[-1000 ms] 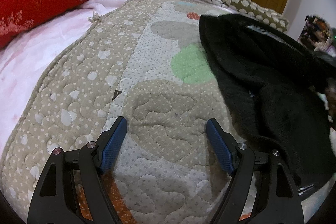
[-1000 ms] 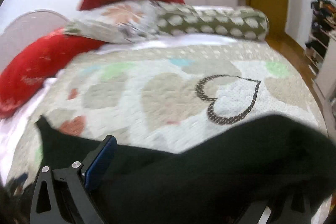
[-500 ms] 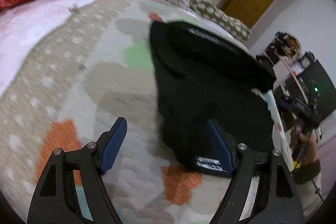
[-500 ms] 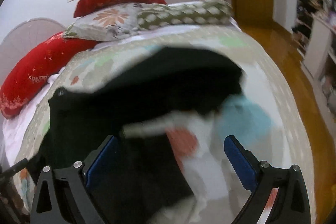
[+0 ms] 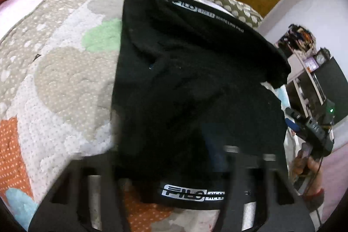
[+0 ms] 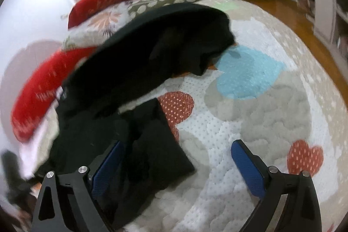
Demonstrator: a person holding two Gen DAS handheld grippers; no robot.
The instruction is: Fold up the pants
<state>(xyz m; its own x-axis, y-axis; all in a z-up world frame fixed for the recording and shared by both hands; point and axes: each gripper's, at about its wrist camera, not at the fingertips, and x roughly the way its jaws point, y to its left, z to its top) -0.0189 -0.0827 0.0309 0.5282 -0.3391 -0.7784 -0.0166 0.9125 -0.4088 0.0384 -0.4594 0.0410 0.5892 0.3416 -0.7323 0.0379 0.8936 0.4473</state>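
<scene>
Quilted hearts cover the bedspread (image 6: 271, 105) I am working over, with red pillows (image 6: 37, 99) at its head. My right gripper (image 6: 177, 166) has its 2 blue pads spread wide and empty, the left pad touching the black pants (image 6: 152, 62), the right pad over bare quilt. My left gripper (image 5: 174, 188) is smeared by motion and its pads are hidden by cloth, so I cannot tell whether it grips anything.

1 second ago the right gripper carried black cloth across its view; now that cloth is draped over the lower layer, so I judge 1 fold is laid and released. The left gripper has swung from bare quilt onto the garment.

From the left view the pants (image 5: 195, 79) run long from the logo band (image 5: 191, 192) near me toward the pillows.
</scene>
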